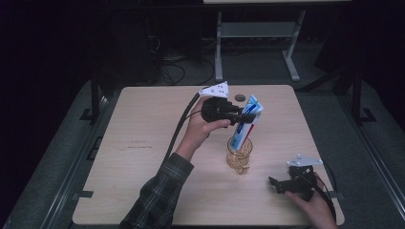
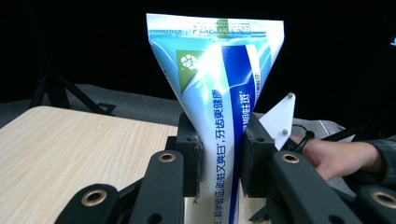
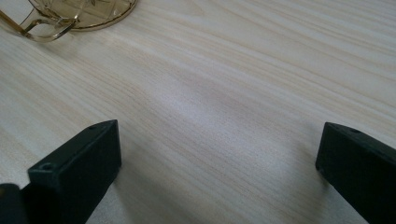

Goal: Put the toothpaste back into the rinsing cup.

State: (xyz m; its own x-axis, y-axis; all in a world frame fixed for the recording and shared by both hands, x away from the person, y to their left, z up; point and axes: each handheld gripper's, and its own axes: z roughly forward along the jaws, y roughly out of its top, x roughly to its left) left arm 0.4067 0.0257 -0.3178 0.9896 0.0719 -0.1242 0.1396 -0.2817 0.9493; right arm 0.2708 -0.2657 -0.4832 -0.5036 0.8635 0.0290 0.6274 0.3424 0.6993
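Observation:
A blue and white toothpaste tube (image 1: 253,108) stands tilted, its lower end inside an amber glass cup (image 1: 239,157) at the middle of the wooden table (image 1: 143,143). My left gripper (image 1: 242,117) comes in from the left and is shut on the tube's middle. In the left gripper view the two pads press on both sides of the tube (image 2: 219,88), with the gripper (image 2: 220,161) below its flat crimped end. My right gripper (image 1: 278,183) rests low near the table's front right, open. In the right gripper view its jaws (image 3: 219,163) stand wide apart over bare wood, the cup (image 3: 70,14) beyond.
The cup has a handle (image 3: 32,28) that faces the right gripper. A round hole (image 1: 239,97) sits near the table's far edge. A grey desk frame (image 1: 258,33) stands behind the table. The other hand and its grey plate (image 2: 280,119) lie past the tube.

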